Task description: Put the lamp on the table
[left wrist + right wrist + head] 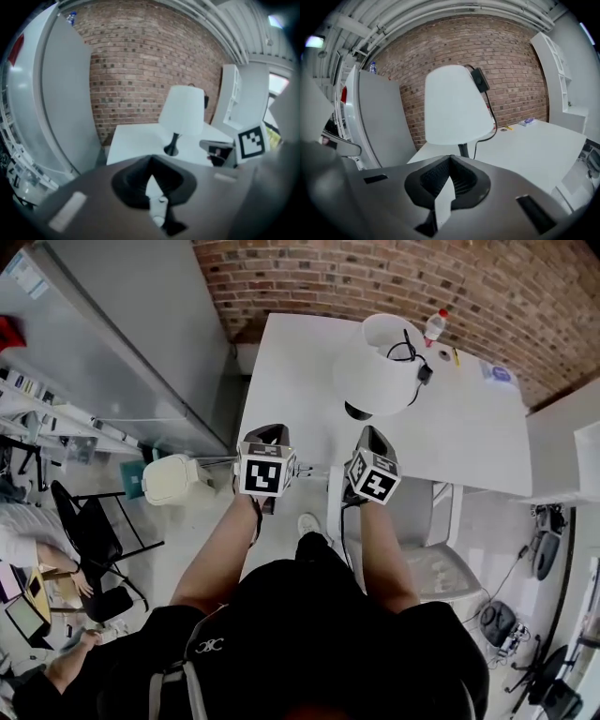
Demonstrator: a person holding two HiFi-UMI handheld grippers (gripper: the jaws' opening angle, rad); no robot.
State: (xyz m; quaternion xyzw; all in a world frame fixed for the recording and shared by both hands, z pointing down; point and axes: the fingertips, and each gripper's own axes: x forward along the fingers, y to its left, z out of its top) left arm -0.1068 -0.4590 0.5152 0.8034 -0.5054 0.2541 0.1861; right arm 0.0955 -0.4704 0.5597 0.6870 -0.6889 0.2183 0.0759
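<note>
A white lamp point(378, 367) with a black base stands upright on the white table point(469, 442), its black cord draped over the shade. My left gripper point(267, 434) and right gripper point(370, 437) hover side by side over the table's near edge, just short of the lamp. Both are shut with nothing between their jaws. In the left gripper view the lamp point(182, 112) stands ahead and slightly right of the left gripper point(151, 159). In the right gripper view the lamp point(454, 110) looms close, straight ahead of the right gripper point(450, 158).
A plastic bottle point(434, 326), a small yellow item point(456, 356) and a blue packet point(500, 373) lie at the table's far side by the brick wall point(394, 277). A tall grey cabinet point(122, 343) stands left, with a white bin point(169, 479) and a black chair point(94, 531) below.
</note>
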